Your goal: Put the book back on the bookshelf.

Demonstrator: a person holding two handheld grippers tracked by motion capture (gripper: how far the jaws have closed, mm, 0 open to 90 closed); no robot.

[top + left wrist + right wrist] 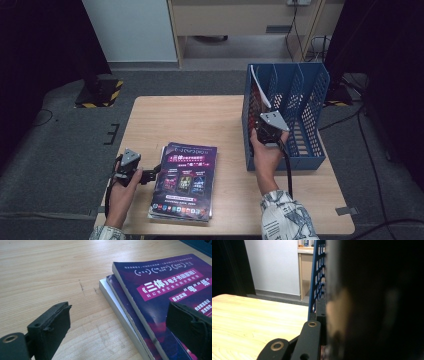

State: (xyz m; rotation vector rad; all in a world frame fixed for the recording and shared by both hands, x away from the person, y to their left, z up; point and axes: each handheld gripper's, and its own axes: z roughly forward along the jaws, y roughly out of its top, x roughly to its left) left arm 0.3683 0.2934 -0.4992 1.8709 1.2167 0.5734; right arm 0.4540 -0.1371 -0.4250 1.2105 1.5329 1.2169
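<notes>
Paperback booklets, stacked and filed; landmark: blue file rack (285, 115).

Left gripper (150, 176), jaws spread and empty, sits at the left edge of the booklet stack (184, 181), well left of the rack on the table (200, 115). Booklets look thin, light, floppy and glossy: likely slippery, best pinched at the spine edge. Right gripper (265, 131), clenched on one booklet (260, 95), holds it upright in the rack's leftmost slot.
</notes>
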